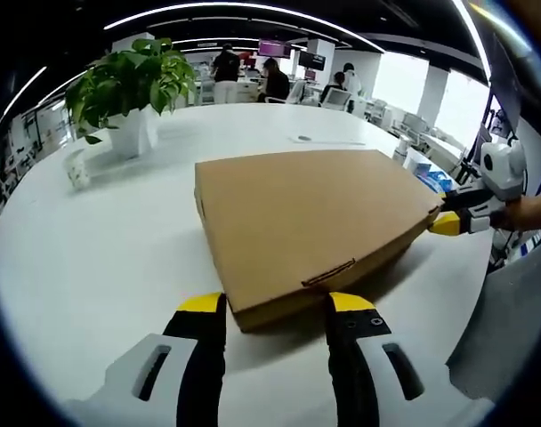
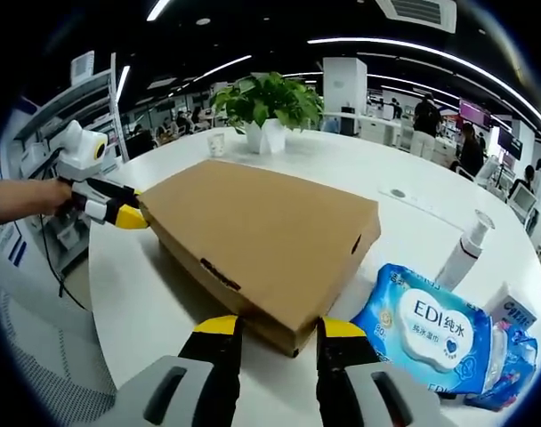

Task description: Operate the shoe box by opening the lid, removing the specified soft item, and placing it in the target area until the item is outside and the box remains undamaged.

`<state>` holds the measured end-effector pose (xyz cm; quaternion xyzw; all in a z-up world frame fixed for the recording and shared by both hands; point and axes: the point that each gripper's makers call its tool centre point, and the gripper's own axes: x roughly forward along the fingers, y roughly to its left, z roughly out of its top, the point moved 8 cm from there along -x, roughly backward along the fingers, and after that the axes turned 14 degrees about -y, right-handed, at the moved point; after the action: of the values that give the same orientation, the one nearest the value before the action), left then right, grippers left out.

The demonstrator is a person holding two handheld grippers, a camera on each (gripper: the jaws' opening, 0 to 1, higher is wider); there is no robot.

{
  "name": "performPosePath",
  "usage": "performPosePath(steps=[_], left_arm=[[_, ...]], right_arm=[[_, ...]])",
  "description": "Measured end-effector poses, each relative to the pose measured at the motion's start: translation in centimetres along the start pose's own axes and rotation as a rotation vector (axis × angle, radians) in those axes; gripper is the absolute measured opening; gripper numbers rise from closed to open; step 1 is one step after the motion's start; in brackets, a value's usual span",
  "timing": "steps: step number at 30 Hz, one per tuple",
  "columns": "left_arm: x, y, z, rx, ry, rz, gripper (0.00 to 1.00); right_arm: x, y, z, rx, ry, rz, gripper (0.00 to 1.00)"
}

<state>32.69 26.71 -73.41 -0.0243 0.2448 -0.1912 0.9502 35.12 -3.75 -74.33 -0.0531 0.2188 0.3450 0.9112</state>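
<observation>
Left gripper view puts the shoe box [image 1: 310, 227], lid down, on the desk [image 1: 101, 258] directly ahead of my left gripper [image 1: 277, 307]; its jaws stand apart, straddling the near corner without clamping. My right gripper [image 2: 275, 331] brackets the opposite corner the same way, jaws spread, tips just at the cardboard. I'd steady one corner and lift the lid edge gently, never crushing the wall. A wipes pack [image 2: 431, 334] lies right of the right jaws.

We see an open office: a white round table [image 1: 92, 267], ceiling strip lights [image 1: 244, 7] (curved by the lens), bright windows [image 1: 404, 82], and distant desks [image 2: 382, 124].
</observation>
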Motion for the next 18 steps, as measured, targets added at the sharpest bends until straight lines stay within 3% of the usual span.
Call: performPosePath(steps=[18], left_arm=[[1.5,1.4,1.1,-0.001,0.007,-0.001,0.44]], right_arm=[[1.8,-0.9,0.9,0.003,0.009,-0.001,0.3]])
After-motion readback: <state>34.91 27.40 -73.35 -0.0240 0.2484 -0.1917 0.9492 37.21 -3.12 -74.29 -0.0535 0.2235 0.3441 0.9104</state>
